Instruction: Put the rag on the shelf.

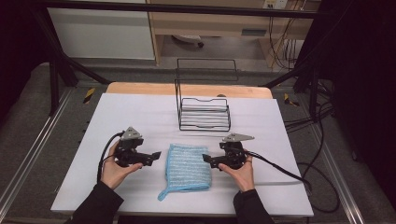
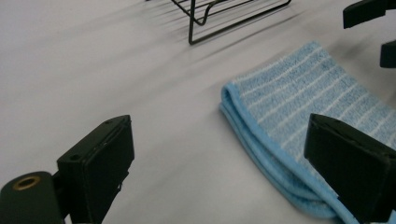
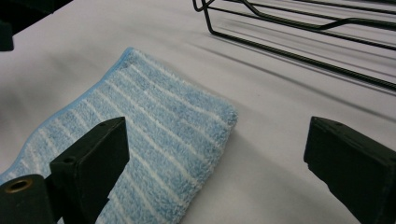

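Cloth (image 1: 187, 166): folded blue striped towel, flat on the table (image 1: 140, 112) midway between both grippers; hanging loop trailing toward the person at the near left corner. Placed centrally, apparently so that either side can be reached equally.
Left hand-held gripper (image 1: 157, 155): jaws spread wide, nothing held; just beside the cloth's left edge, tips aimed at it. In the left gripper view, folded edge (image 2: 252, 140) lying between the jaws, one jaw overlapping its near end.
Right hand-held gripper (image 1: 206, 159): jaws wide apart, nothing held; at the cloth's right edge, mirrored to the left. In the right gripper view, cloth corner (image 3: 205, 112) between the jaws.
Rack (image 1: 204, 113): black wire rack, upright behind the cloth, well apart from both grippers; likely destination or hanger.
Step in hand: symmetric approach, probably for a two-sided pinch of opposite edges.
Grasp note: soft pile, likely to sag; low, flat entry needed to catch all layers.
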Available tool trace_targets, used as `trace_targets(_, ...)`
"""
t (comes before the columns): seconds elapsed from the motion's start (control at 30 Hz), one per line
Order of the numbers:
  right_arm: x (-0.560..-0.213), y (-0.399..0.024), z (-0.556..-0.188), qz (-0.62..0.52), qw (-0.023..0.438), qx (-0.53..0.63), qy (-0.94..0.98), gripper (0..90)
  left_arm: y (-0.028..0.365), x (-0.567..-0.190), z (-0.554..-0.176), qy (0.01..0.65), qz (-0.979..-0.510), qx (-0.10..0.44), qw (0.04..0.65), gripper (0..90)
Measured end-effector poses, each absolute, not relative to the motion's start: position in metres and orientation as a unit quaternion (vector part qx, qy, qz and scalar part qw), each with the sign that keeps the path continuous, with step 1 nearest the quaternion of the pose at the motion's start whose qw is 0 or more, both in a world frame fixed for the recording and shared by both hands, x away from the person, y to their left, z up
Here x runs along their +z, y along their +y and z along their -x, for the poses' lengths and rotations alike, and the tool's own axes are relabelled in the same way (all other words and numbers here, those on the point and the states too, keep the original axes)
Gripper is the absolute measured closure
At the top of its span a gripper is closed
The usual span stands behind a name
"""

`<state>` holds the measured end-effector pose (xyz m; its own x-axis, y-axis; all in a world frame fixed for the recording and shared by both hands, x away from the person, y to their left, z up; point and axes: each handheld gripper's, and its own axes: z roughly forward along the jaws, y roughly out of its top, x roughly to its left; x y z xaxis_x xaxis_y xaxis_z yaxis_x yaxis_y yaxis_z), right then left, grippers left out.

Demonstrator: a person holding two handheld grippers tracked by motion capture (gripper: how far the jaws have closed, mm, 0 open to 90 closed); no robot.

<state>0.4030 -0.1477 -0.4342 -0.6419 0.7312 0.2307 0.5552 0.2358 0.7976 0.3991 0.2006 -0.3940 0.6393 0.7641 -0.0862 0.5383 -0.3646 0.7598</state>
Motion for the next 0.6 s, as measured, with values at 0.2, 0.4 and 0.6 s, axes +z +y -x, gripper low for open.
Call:
trace_targets(0.2,-0.435,-0.152,-0.399,-0.416,0.094,0.464,0.776,5.9,0.176,-0.393,-0.418,0.413,-0.810,0.141,0.391,15.4)
trace_targets(0.4,-0.436,-0.157,-0.398,-0.420,0.099,0.464,0.773,5.9,0.161,-0.402,-0.436,0.431,-0.804,0.128,0.389,24.5)
trace_targets(0.6,-0.436,-0.158,-0.398,-0.415,0.099,0.464,0.777,6.5,0.158,-0.411,-0.443,0.448,-0.798,0.107,0.388,39.1)
